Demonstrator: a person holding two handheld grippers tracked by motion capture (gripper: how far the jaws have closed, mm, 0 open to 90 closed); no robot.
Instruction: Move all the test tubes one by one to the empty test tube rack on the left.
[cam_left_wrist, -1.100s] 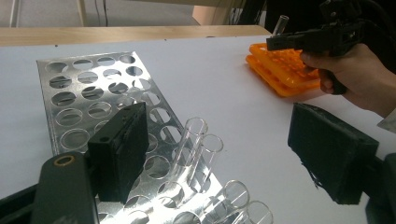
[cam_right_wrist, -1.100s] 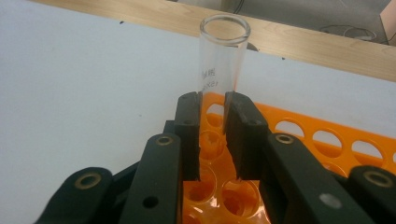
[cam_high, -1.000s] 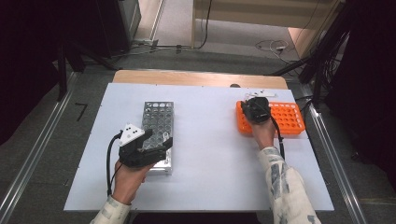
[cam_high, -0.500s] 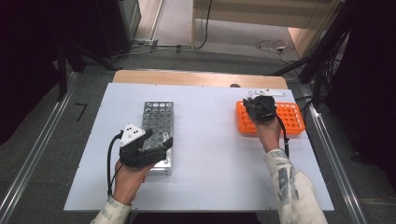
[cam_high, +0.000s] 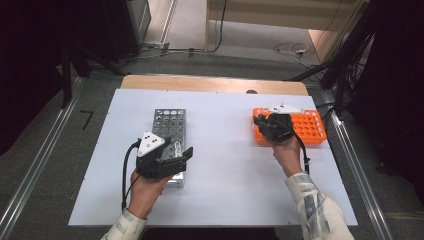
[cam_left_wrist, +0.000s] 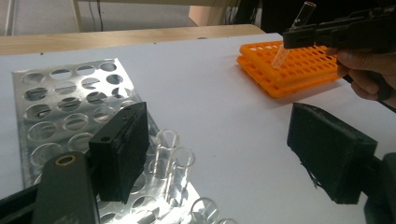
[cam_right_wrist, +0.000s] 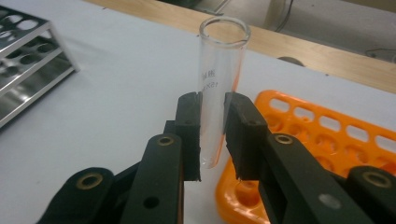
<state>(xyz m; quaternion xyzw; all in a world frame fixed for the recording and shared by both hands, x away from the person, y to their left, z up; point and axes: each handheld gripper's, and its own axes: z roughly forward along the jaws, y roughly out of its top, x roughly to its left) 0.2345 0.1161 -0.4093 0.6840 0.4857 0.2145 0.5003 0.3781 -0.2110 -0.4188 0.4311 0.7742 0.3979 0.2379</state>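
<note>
My right gripper (cam_right_wrist: 212, 135) is shut on a clear glass test tube (cam_right_wrist: 220, 79), held upright above the left end of the orange rack (cam_right_wrist: 327, 133). From the left gripper view, that tube (cam_left_wrist: 282, 55) hangs tilted over the orange rack (cam_left_wrist: 299, 70). In the high view, the right gripper (cam_high: 264, 125) sits over the orange rack (cam_high: 305, 127). My left gripper (cam_high: 181, 161) is open at the near end of the metal rack (cam_high: 167, 125). Its wide-spread pads (cam_left_wrist: 119, 149) flank two or three empty tubes (cam_left_wrist: 173, 154) standing in the metal rack (cam_left_wrist: 70, 107).
The white table top (cam_high: 225, 165) lies between the two racks, with a wooden strip (cam_high: 210, 84) along its far edge. Metal rails (cam_high: 355, 165) run along both sides. Cables lie on the floor (cam_high: 285, 50) beyond the table.
The right gripper with its tube has shifted slightly left and toward the person over the orange rack's left end. The left gripper has stayed in place.
</note>
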